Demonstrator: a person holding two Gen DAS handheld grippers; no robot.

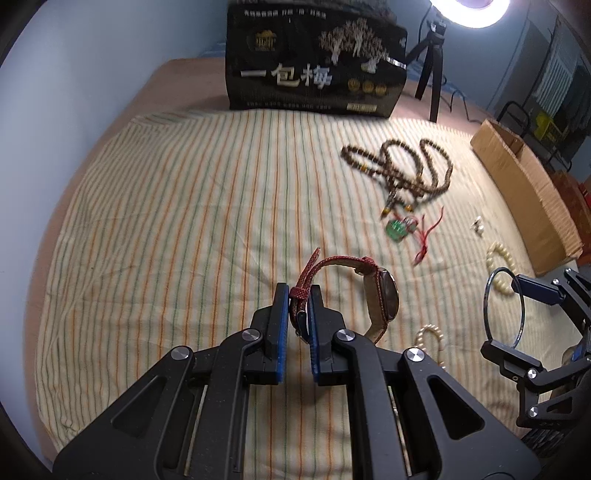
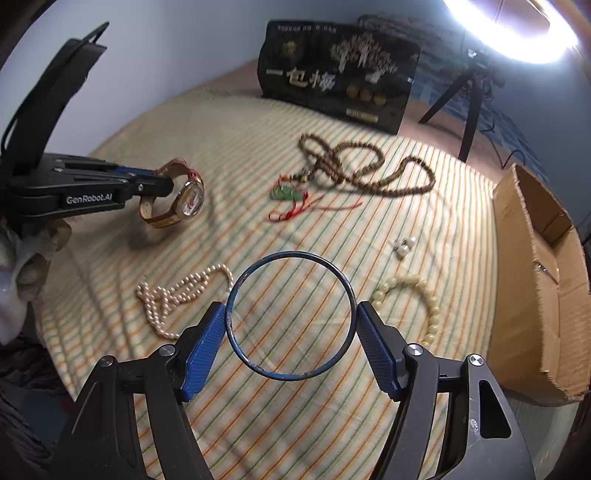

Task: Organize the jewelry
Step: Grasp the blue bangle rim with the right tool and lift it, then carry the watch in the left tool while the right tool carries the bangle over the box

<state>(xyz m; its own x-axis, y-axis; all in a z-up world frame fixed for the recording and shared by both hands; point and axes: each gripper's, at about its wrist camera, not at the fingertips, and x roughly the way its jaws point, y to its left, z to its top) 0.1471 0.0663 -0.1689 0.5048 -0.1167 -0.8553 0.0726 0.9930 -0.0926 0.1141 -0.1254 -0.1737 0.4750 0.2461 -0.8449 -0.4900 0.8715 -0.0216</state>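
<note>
Red woven strap is what you've got pinched in your left gripper (image 1: pixel 299 295), jaws pressed nearly together on it, and the watch (image 1: pixel 386 299) hangs off to the side of the pads, dial tilted, lifted clear of the striped cloth (image 1: pixel 184 206). Over on your right gripper (image 2: pixel 291 314), the blue pads sit spread wide against the two sides of a dark blue bangle (image 2: pixel 255 273), one pad touching each side of the ring, which stands out in front of the fingers above the cloth. Below that bangle lies a pearl necklace (image 2: pixel 177 295) in a loose bunch to the left, and a cream bead bracelet (image 2: pixel 424 295) curves to the right, just beside your right finger. Further out, a long brown bead strand (image 2: pixel 362 166) sprawls in loops, with a green pendant on red cord (image 2: pixel 286 194) touching its near end. A small pair of pearl earrings (image 2: pixel 404 245) sits apart between the strand and the bracelet. An open cardboard box (image 2: pixel 532 258) rests at the right edge of the cloth, and a black printed carton (image 2: pixel 332 74) stands upright at the far side, next to a tripod (image 2: pixel 469 107) under a bright ring light (image 2: pixel 509 33).
</note>
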